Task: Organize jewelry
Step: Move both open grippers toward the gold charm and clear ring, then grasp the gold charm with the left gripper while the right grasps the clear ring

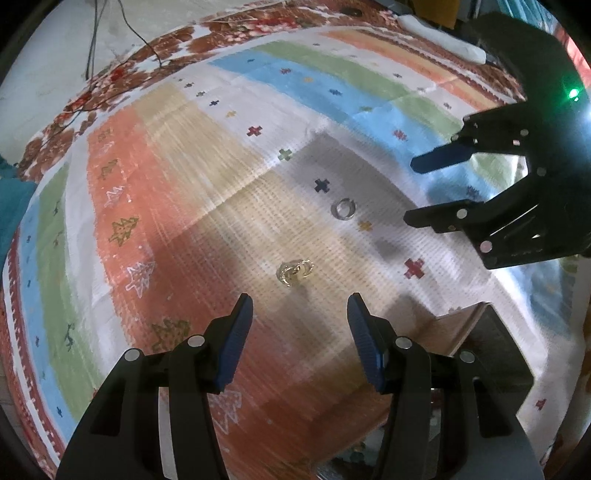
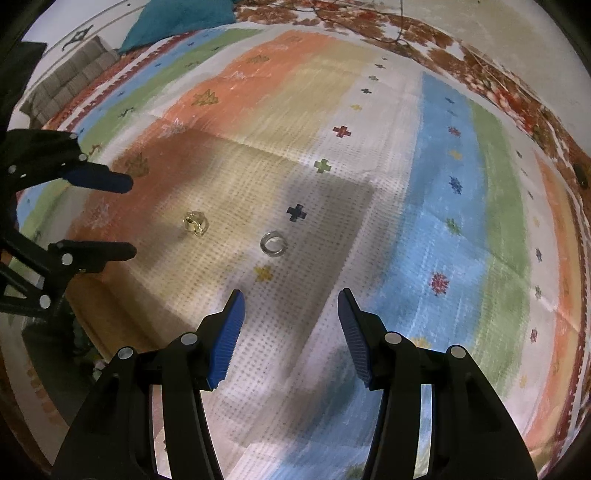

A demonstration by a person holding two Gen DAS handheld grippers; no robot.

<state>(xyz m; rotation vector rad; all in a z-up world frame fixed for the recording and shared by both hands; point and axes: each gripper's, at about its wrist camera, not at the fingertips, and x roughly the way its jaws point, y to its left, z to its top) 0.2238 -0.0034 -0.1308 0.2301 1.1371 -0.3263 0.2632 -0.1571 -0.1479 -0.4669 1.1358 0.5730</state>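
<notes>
A small gold piece of linked rings [image 1: 295,272] lies on the striped cloth, just ahead of my left gripper [image 1: 300,306], which hangs open above it with nothing between its blue pads. A silver ring [image 1: 343,209] lies a little farther on, beside a dark blue cross mark. In the right wrist view the silver ring [image 2: 273,242] sits just ahead of my right gripper [image 2: 291,302], open and empty. The gold piece [image 2: 195,223] lies left of it, between the fingers of the left gripper [image 2: 131,218]. The right gripper [image 1: 410,190] shows at the right in the left wrist view.
A colourful striped cloth [image 1: 166,177] with cross and tree marks covers the surface. An open wooden box [image 1: 476,332] stands at the lower right in the left wrist view, its corner [image 2: 92,314] at the lower left in the right wrist view. A teal cushion [image 2: 177,18] lies far back.
</notes>
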